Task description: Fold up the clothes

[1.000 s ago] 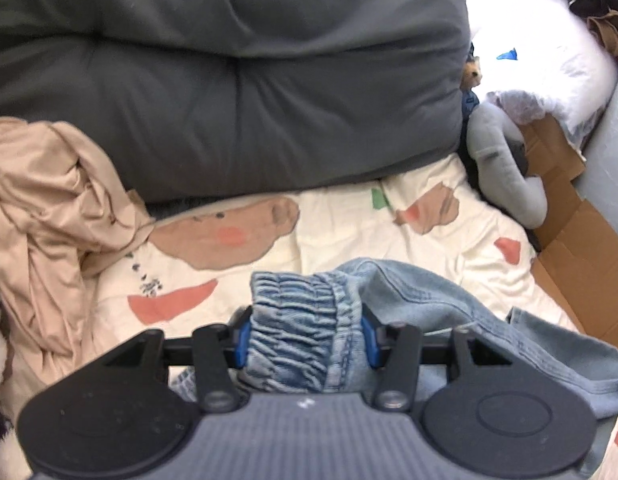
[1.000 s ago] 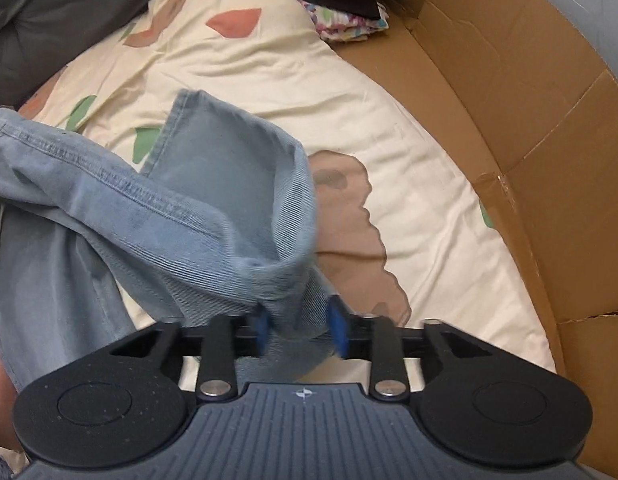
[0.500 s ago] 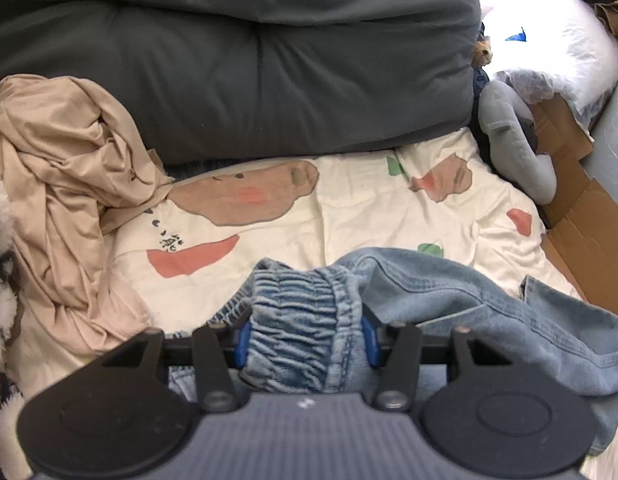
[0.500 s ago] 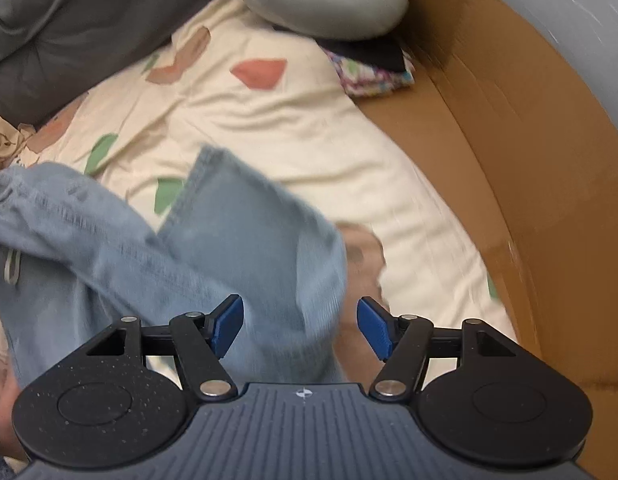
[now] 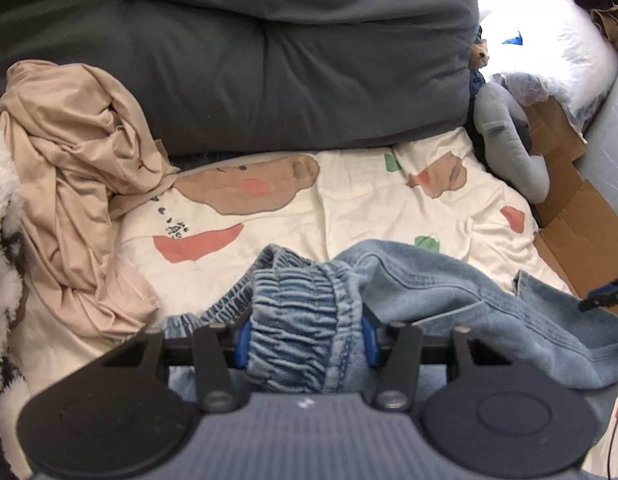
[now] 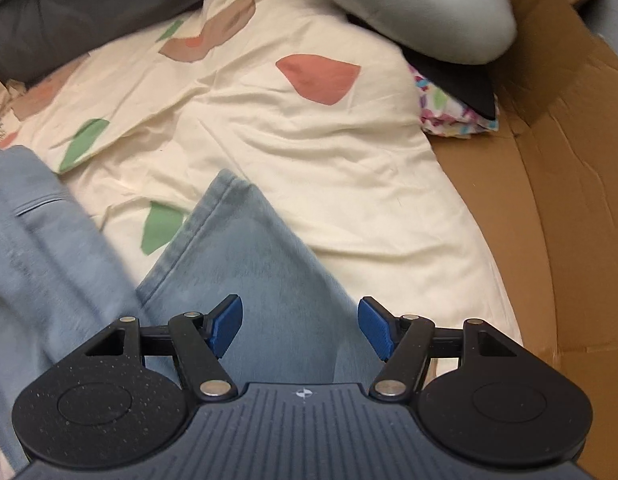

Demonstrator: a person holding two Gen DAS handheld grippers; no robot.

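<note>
Jeans (image 5: pixel 449 292) waistband between left hand-held gripper (image 5: pixel 305 344) fingers, bunched.

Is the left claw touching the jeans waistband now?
Touching. In the left wrist view the left claw is shut on the elastic waistband of the jeans; the bunched denim fills the space between both blue pads.

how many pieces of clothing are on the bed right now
2 clear ones: the jeans, waistband clamped in the left gripper, and a crumpled tan garment at the left, by the dark cushion. Others may be hidden.
</note>
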